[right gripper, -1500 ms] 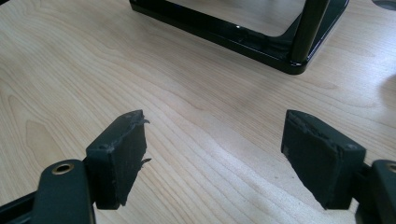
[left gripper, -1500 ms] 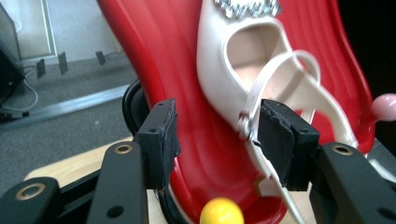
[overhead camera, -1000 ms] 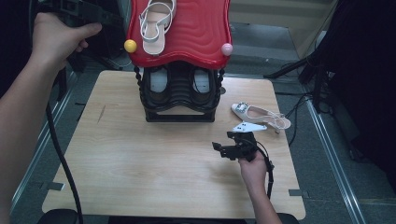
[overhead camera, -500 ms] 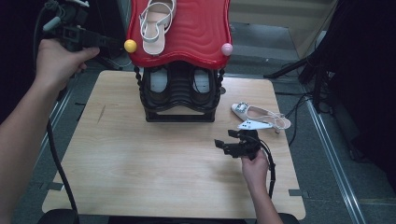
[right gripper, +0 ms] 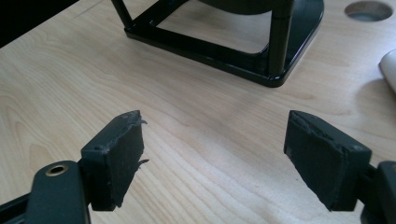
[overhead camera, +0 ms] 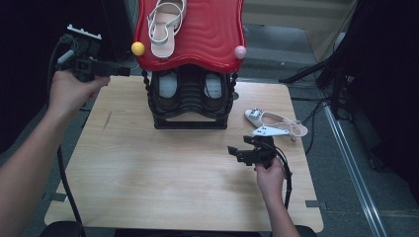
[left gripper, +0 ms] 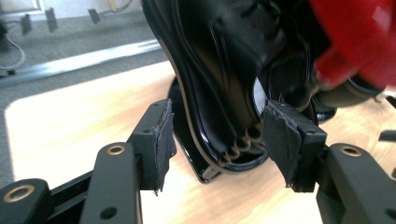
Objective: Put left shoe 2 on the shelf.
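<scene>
The left gripper [overhead camera: 116, 70] is hanging in the air beside the left edge of the table [overhead camera: 123, 163], and its jaws are standing wide apart with nothing between them. They are pointing at the shoe rack [overhead camera: 190, 96], which is standing just ahead of them. In the left gripper view the black frame of this rack is rising close in front of the pads [left gripper: 161, 140], not touching them. The red top shelf [overhead camera: 207, 34] is sitting a little higher than the gripper, and a white sandal [overhead camera: 165, 24] is lying on it.

The right gripper [overhead camera: 237, 150] is staying low over the table, near its right side, and its jaws are also wide open and empty. The rack base [right gripper: 224, 44] is lying ahead of it, well apart. A second white sandal [overhead camera: 274, 121] is resting on the table just behind and to the right of this gripper, near but not touching.
</scene>
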### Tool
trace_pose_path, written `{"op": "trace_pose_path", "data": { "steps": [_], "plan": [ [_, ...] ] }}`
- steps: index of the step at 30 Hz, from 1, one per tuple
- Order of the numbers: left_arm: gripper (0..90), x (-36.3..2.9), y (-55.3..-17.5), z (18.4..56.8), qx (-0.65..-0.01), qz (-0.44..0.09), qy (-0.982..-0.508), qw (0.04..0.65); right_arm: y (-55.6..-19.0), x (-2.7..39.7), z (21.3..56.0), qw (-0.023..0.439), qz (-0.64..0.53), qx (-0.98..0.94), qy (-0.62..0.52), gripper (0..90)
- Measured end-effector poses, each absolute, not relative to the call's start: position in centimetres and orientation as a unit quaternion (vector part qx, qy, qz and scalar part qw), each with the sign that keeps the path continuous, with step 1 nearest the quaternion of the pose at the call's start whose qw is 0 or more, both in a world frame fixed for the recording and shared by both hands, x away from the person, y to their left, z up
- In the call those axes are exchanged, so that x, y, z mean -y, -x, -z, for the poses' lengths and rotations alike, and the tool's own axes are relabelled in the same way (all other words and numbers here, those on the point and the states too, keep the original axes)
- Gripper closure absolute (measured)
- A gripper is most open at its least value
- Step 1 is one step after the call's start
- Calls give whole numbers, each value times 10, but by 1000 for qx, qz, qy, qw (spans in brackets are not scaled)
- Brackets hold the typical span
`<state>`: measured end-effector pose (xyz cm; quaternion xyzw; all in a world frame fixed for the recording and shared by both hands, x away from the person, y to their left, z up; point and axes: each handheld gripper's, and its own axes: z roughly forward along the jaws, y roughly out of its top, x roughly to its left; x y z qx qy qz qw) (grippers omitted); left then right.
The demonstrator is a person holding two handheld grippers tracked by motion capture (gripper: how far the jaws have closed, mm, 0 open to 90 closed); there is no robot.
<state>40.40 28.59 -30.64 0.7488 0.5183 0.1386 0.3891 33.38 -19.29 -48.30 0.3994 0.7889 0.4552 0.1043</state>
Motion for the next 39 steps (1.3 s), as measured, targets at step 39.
{"op": "trace_pose_path", "data": {
  "steps": [39],
  "plan": [
    [469, -272, -364, 412, -522, -118, -744, 401, -354, 197, 494, 114, -426, -787, -431, 183]
  ]
}}
